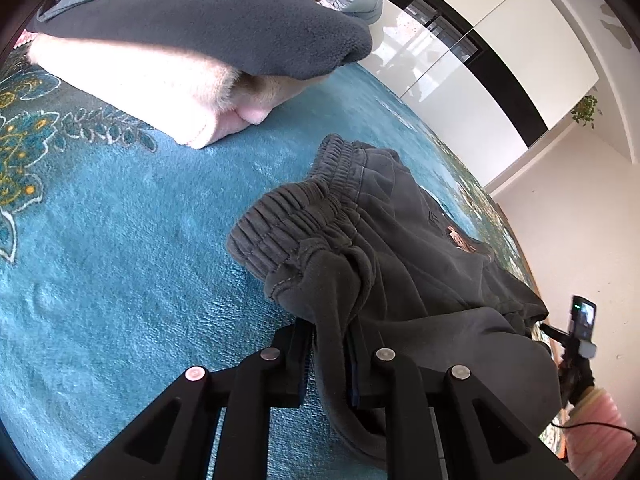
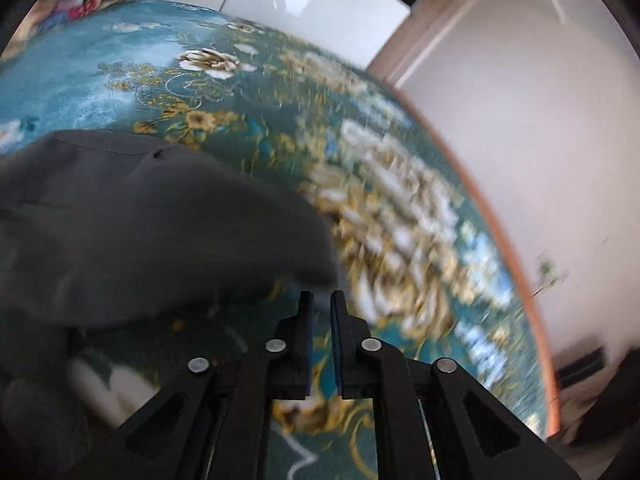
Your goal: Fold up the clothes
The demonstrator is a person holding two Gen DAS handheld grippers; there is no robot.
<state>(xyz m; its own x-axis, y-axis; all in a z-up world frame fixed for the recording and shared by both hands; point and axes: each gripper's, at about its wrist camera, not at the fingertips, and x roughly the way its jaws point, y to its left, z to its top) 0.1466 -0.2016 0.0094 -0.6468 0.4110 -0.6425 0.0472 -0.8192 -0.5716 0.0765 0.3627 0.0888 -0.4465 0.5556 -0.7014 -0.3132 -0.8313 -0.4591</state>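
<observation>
**Left gripper pinching dark sweatpants over the teal blanket**

While the left gripper [image 1: 330, 344] points low and forward along the teal floral blanket [image 1: 120, 240], its two fingers are closed onto a fold of the dark grey sweatpants [image 1: 400, 248], the fabric bunched between them and spilling over the right-hand finger. The ribbed elastic cuffs of the garment lie just ahead of the fingertips, and the rest of it trails off to the right across the blanket. Beyond it, well apart, sits a stack of folded clothes [image 1: 192, 40]: a pale pink piece at the bottom, a dark fleece on top of it, grey items above, the upper part cut off by the frame edge.

The right gripper [image 2: 321, 300] hovers tilted above the blanket [image 2: 400, 200], its jaws drawn near together with a narrow gap and nothing between them. A dark fold of the sweatpants [image 2: 140, 220] hangs just left of the fingertips, apart from them. Motion blur smears the blanket's pattern and the cloth's edge in this view.
</observation>
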